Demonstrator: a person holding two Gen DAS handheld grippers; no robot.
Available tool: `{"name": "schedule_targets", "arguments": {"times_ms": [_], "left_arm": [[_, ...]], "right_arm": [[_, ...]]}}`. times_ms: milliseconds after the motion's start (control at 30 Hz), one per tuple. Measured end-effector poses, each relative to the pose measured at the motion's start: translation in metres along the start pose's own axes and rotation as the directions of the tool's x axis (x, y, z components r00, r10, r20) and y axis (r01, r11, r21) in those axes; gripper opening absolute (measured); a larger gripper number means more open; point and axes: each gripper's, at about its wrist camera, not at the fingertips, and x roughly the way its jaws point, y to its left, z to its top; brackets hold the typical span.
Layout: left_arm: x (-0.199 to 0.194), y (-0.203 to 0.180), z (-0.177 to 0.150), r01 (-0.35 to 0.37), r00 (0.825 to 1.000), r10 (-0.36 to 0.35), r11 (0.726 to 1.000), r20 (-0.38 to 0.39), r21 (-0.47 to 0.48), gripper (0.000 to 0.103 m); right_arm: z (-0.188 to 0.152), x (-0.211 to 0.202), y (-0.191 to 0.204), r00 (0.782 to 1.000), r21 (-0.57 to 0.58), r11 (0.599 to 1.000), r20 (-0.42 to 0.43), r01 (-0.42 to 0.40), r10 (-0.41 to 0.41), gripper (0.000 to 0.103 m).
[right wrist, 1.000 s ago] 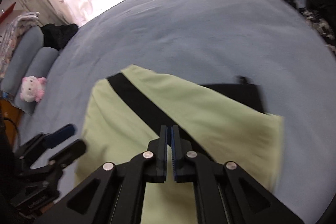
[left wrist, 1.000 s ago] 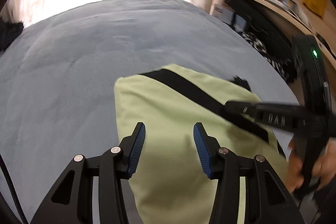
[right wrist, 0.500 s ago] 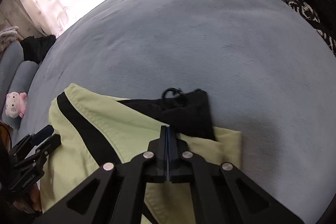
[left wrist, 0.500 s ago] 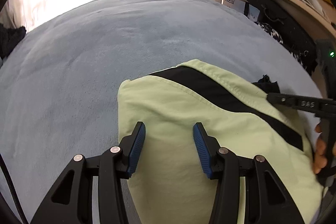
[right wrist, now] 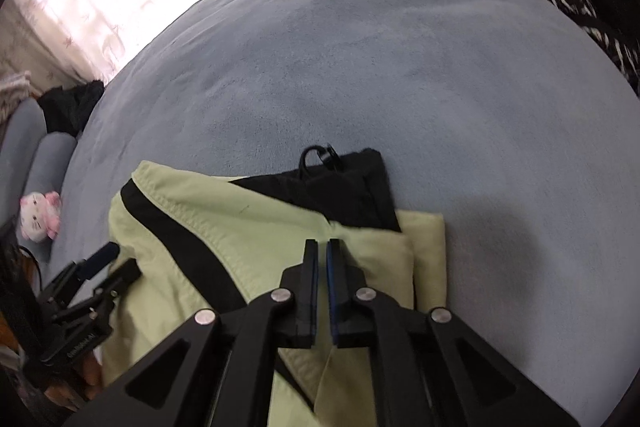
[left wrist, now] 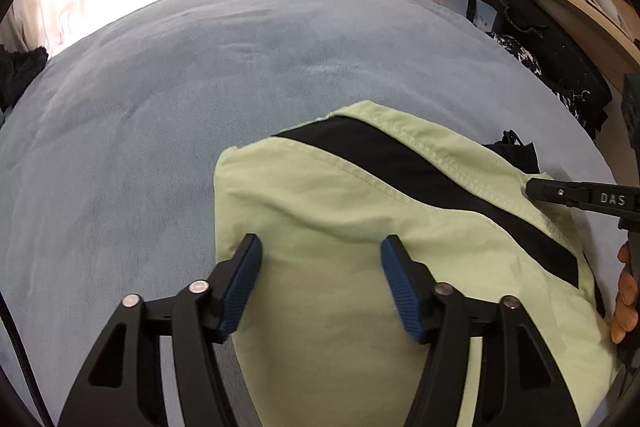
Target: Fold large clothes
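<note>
We found the light-green garment (left wrist: pixel 360 227) lying on the blue-grey bed (left wrist: pixel 160 127), near us and right of the bed's middle, already folded into a compact stack with a black band (left wrist: pixel 420 179) across its top and a black part (right wrist: pixel 352 187) poking out at the far edge. Our left gripper (left wrist: pixel 320 283) hung over it, its jaws having just been opening, spread with nothing pinched. Our right gripper (right wrist: pixel 322 283) was nearly pressed together; any pinch on cloth we could not tell. We judged the folding nearly finished, perhaps only tidying left.
</note>
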Motion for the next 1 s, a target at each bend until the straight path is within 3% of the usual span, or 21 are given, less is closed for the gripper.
{"name": "schedule_targets", "arguments": {"times_ms": [100, 167, 300, 433, 633, 700, 767, 867, 1000], "left_arm": [[-0.009, -0.002, 0.0, 0.001, 1.0, -0.001, 1.0, -0.029, -0.03, 0.069], [-0.019, -0.002, -0.001, 0.012, 0.999, -0.014, 0.999, -0.045, -0.047, 0.07], [-0.043, 0.001, -0.008, 0.033, 0.994, -0.043, 0.995, -0.097, -0.095, 0.07], [-0.076, 0.0, -0.019, 0.036, 0.994, -0.046, 0.994, -0.099, -0.104, 0.07], [-0.129, -0.009, -0.038, -0.026, 0.996, 0.022, 0.999, -0.083, -0.044, 0.071], [-0.143, -0.01, -0.045, -0.024, 0.997, 0.021, 0.999, -0.078, -0.035, 0.071], [-0.155, -0.009, -0.048, -0.021, 0.997, 0.019, 0.999, -0.071, -0.029, 0.071], [-0.166, -0.006, -0.054, -0.033, 0.998, 0.033, 0.999, -0.051, -0.011, 0.079], [-0.166, -0.005, -0.061, -0.024, 0.998, 0.023, 0.999, -0.061, -0.023, 0.081]], "right_arm": [[-0.002, -0.013, -0.002, 1.0, 0.018, 1.0, -0.001, 0.003, -0.003, 0.021], [-0.006, -0.025, -0.003, 1.0, 0.039, 0.999, 0.0, -0.011, 0.011, 0.041], [-0.013, -0.051, -0.004, 1.0, 0.086, 0.996, -0.012, -0.022, 0.023, 0.045], [-0.024, -0.079, -0.002, 0.999, 0.109, 0.994, -0.052, 0.002, 0.004, 0.045], [-0.047, -0.112, 0.008, 0.995, 0.074, 0.997, -0.098, 0.024, -0.017, 0.047], [-0.056, -0.123, 0.01, 0.995, 0.055, 0.998, -0.095, 0.015, -0.01, 0.054], [-0.062, -0.131, 0.011, 0.996, 0.036, 0.999, -0.094, 0.007, -0.004, 0.069], [-0.071, -0.141, 0.012, 0.996, -0.021, 1.0, -0.093, 0.012, -0.013, 0.079], [-0.076, -0.139, 0.004, 0.994, -0.046, 0.999, -0.105, 0.009, -0.014, 0.083]]}}
